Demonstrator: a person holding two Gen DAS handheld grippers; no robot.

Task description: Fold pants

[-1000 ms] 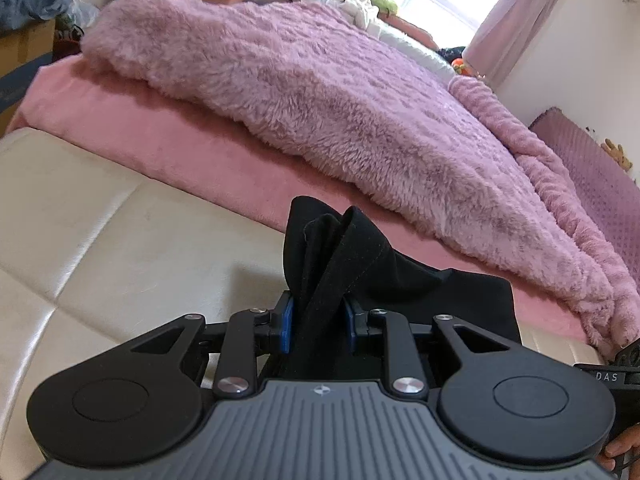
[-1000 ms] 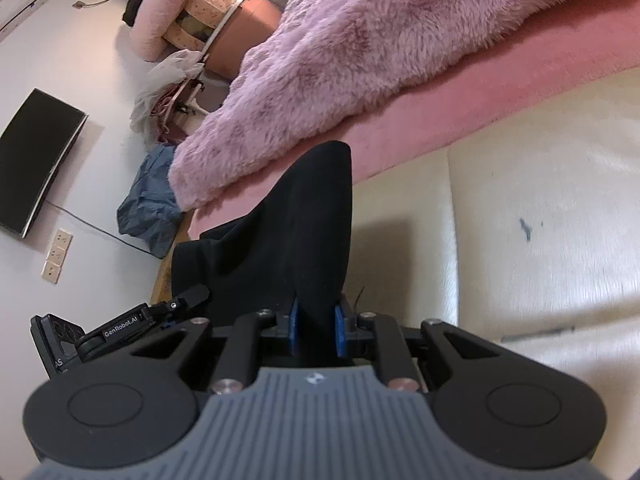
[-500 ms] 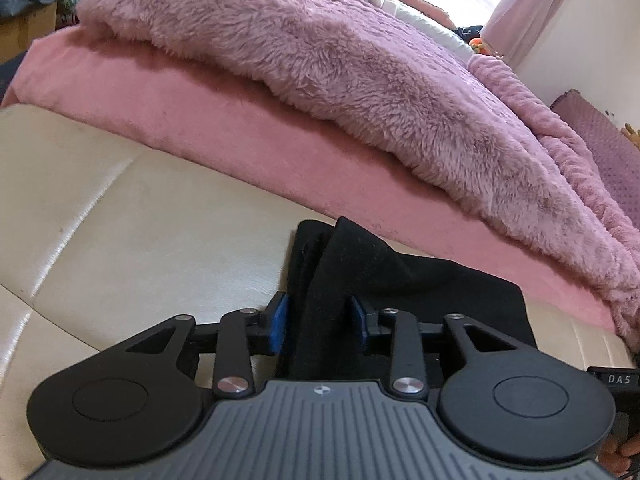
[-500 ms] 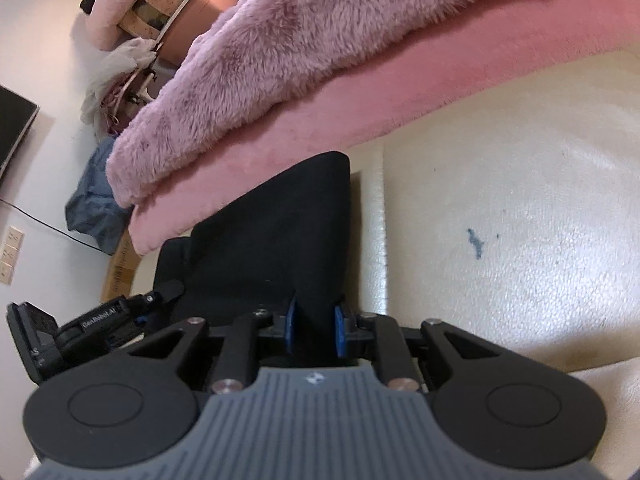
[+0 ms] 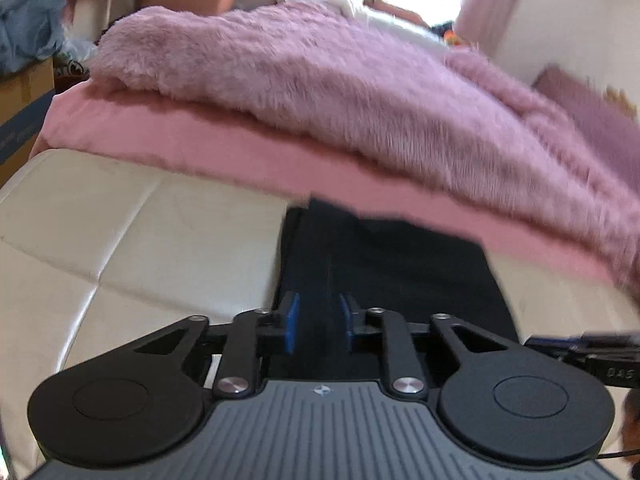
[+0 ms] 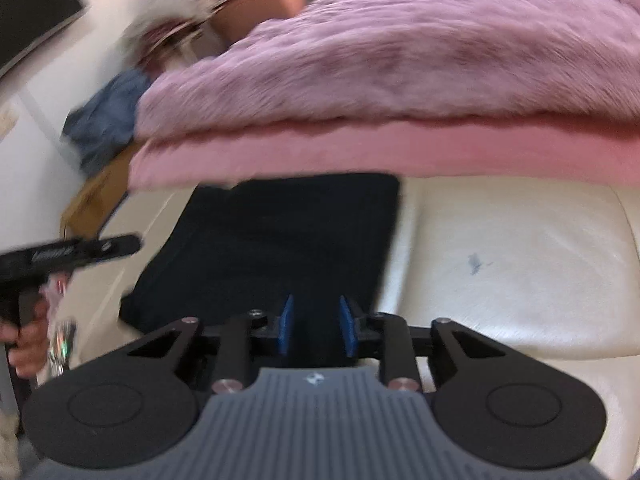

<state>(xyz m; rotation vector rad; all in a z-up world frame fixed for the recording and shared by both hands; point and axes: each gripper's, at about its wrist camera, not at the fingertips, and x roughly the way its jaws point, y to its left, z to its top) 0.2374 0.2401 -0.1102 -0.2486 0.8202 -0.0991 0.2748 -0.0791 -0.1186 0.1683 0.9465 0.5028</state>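
Observation:
The black pants [image 5: 400, 264] lie flat and folded on the cream leather cushion [image 5: 140, 248], their far edge against the pink sheet. In the right wrist view the pants [image 6: 288, 240] form a dark rectangle. My left gripper [image 5: 318, 328] is open, its blue pads apart over the near left edge of the cloth. My right gripper [image 6: 314, 324] is open over the near right edge, holding nothing. The other gripper shows at the left of the right wrist view [image 6: 68, 252] and at the right of the left wrist view [image 5: 588, 348].
A fluffy purple blanket [image 5: 340, 80] lies over a pink sheet [image 5: 200, 140] just behind the cushion. A cardboard box [image 5: 20, 108] and blue cloth [image 5: 28, 32] stand far left. A dark screen [image 6: 36, 12] hangs on the wall. A blue stain [image 6: 474, 262] marks the cushion.
Both grippers lowered the pants onto the cushion and opened, letting go of the cloth. The raised fold now lies flat. Both views have pulled back slightly.

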